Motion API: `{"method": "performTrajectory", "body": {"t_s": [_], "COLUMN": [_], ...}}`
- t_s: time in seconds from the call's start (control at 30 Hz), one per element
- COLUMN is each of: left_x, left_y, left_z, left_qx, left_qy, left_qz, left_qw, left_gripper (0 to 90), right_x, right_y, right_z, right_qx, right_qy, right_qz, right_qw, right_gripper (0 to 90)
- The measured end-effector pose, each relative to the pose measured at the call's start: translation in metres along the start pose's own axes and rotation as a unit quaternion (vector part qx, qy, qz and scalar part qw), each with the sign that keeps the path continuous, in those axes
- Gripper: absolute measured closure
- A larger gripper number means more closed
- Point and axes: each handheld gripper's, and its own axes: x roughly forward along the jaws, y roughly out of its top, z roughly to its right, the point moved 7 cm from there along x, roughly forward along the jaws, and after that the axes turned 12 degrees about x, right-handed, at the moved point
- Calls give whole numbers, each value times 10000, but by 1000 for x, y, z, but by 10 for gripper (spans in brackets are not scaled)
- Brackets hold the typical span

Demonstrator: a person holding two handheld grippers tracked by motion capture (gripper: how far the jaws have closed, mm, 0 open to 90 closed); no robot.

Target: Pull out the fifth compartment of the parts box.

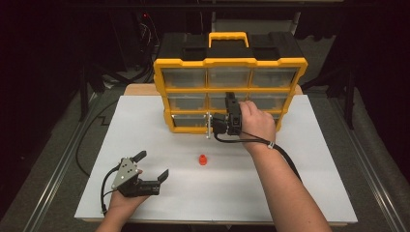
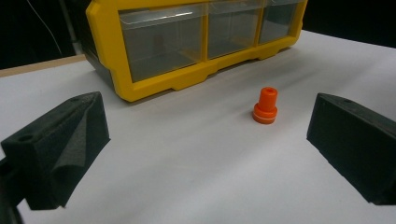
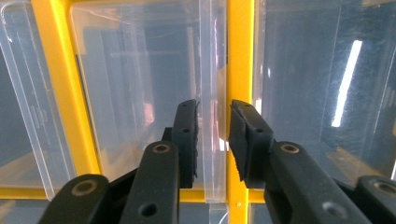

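My right hand-held gripper had its jaws nearly together around a clear drawer's handle on the yellow organizer directly ahead. Next, I judged, clamp fully and pull straight back.

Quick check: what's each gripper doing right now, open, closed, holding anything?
Left gripper: open, holding nothing, resting on the table.
Right gripper: fingers either side of a clear drawer's pull tab; a gap shows, no firm grip.
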Motion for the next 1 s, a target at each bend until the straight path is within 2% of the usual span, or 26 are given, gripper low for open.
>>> {"method": "performTrajectory", "body": {"t_s": [0.37, 0.5, 0.57, 1.0], "left_x": [0, 0, -1, -3], "left_y": [1, 1, 1, 1], "left_z": [0, 0, 0, 0], "left_qx": [-14, -27, -21, -33], "left_qy": [-1, 5, 1, -9], "left_qz": [32, 38, 36, 42], "left_qw": [10000, 10000, 10000, 10000], "left_gripper": [3, 3, 3, 3], "right_x": [1, -2, -3, -17], "right_y": [0, 0, -1, -1], "right_z": [-1, 1, 0, 1], "right_qx": [-29, -89, -28, -75], "right_qy": [-96, -75, -43, 5], "right_qz": [-10, 33, 24, 30], "right_qw": [9999, 9999, 10000, 10000], "right_gripper": [792, 814, 818, 822]}}
